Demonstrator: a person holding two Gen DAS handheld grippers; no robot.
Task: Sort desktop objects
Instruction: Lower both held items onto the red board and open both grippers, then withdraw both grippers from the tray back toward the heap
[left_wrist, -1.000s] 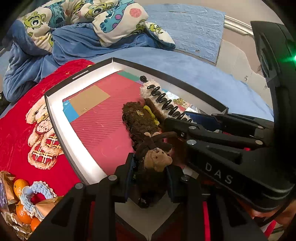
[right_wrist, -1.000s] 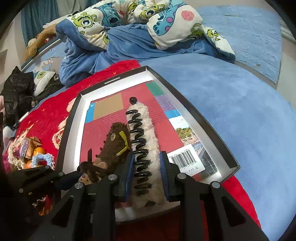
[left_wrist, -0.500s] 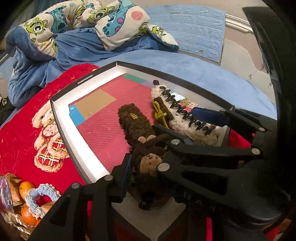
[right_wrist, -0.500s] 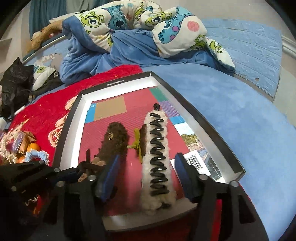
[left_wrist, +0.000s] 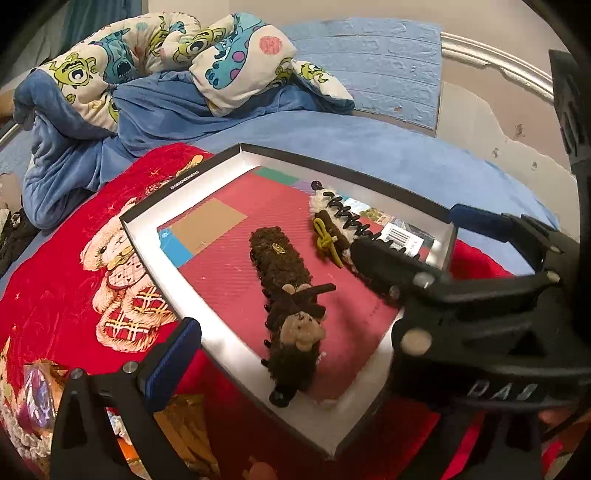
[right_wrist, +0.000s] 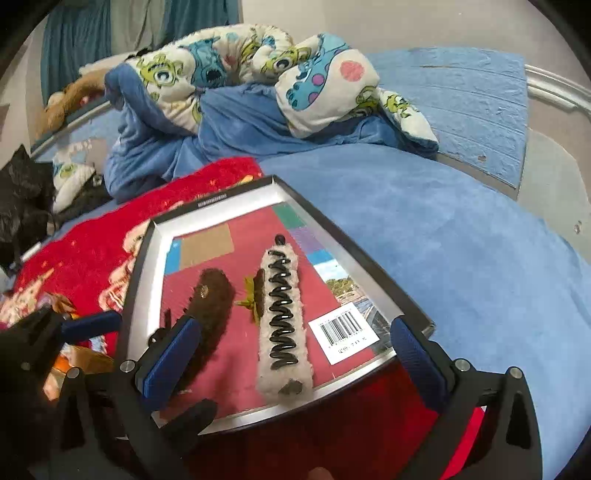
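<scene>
A shallow box lid (left_wrist: 218, 347) (right_wrist: 142, 280) with a red inner face lies on the bed. In it lie a brown furry hair clip with a small monkey head (left_wrist: 291, 299) (right_wrist: 210, 306) and a cream fuzzy hair clip with black teeth (right_wrist: 282, 325) (left_wrist: 332, 212). My left gripper (left_wrist: 295, 362) is open, its blue pad (left_wrist: 170, 365) left of the lid, and holds nothing. My right gripper (right_wrist: 291, 362) is open, its pads (right_wrist: 170, 362) on either side of the cream clip's near end without touching it. The right gripper's body hides part of the cream clip in the left wrist view.
The lid rests on a red bear-print blanket (left_wrist: 74, 280) over a blue bed cover (right_wrist: 461, 251). A bunched cartoon-print quilt (right_wrist: 258, 81) lies behind. Oranges and wrapped trinkets (left_wrist: 40, 398) sit at the near left. A wall (left_wrist: 480, 122) stands at the right.
Both grippers have opened and let go of the clips, then pulled back. The brown monkey clip and the cream clip now lie free in the lid.
</scene>
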